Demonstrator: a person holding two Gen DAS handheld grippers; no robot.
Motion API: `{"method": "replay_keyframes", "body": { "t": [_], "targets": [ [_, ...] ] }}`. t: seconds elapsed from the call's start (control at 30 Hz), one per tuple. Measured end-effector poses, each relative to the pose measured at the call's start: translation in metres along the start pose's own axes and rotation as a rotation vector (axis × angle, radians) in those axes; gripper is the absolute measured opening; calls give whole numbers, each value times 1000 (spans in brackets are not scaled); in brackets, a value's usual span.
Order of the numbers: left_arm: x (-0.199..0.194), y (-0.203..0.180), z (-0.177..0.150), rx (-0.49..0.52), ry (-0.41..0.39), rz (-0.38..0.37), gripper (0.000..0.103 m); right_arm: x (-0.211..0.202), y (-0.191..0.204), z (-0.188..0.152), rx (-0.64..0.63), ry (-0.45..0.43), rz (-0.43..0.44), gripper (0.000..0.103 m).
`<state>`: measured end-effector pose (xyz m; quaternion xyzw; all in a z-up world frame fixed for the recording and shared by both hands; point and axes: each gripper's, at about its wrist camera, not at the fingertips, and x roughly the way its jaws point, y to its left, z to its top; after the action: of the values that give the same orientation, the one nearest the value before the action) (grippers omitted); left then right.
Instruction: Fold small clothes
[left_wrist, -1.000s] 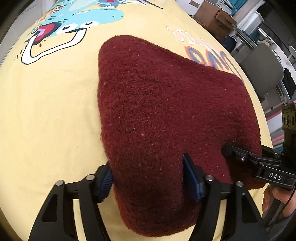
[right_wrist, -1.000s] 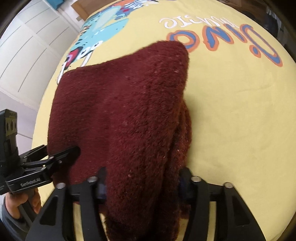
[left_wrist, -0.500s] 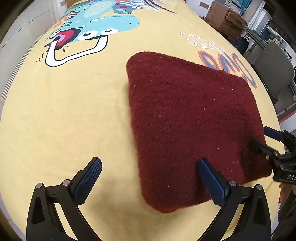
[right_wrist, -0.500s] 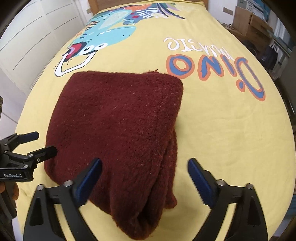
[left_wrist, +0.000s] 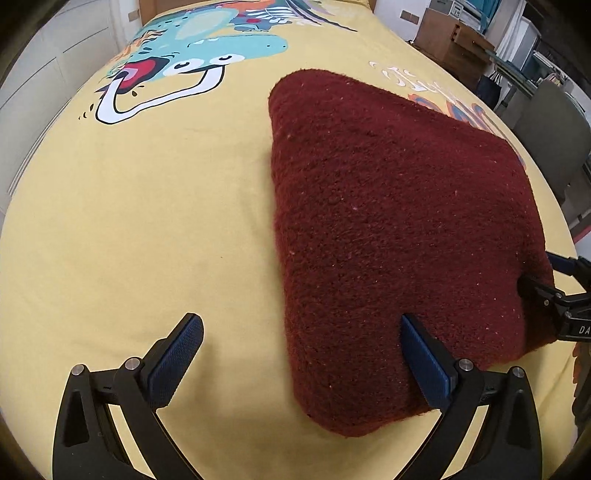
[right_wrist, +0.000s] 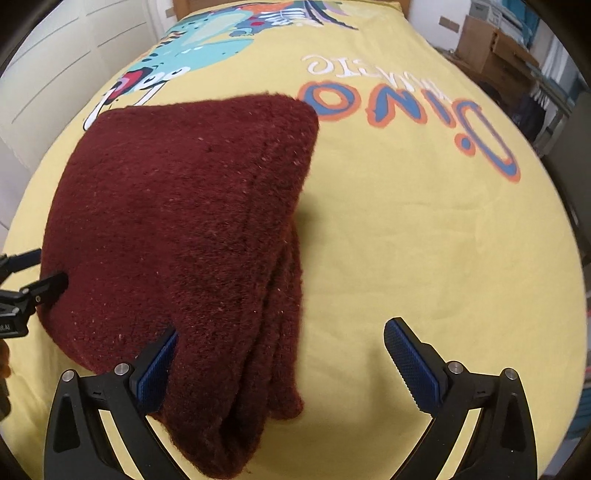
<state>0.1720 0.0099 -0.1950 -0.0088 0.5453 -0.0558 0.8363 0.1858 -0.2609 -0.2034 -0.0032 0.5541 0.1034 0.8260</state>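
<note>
On the near part of a yellow sheet (left_wrist: 129, 221), both grippers stand with jaws spread wide and empty. The left gripper (left_wrist: 303, 354) straddles the near-left edge of a folded maroon garment (left_wrist: 388, 221); the right gripper (right_wrist: 280, 354) straddles its near-right edge, where the stacked layers show. The garment lies just ahead of both, its long axis running away toward the sheet's far edge, neither hand clearly nearer. Any next fold would likely turn on that near edge. A second ago both sets of jaws were clamped on the cloth; they have since let go and drawn back, leaving the bundle resting flat.
</note>
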Motion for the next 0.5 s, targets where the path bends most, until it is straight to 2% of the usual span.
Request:
{"method": "replay_keyframes", "body": {
  "t": [0.17,0.3,0.5],
  "targets": [
    [-13,-1,4,-4,-5,4,102,-15,2,-2,37,-4,18,102],
    [-37,0,6,-25,-14,31,102,-53,7,-2,34,-58,14,102],
    [-92,1,4,-55,-84,62,102,-116,7,-6,17,-142,-12,102]
  ]
}}
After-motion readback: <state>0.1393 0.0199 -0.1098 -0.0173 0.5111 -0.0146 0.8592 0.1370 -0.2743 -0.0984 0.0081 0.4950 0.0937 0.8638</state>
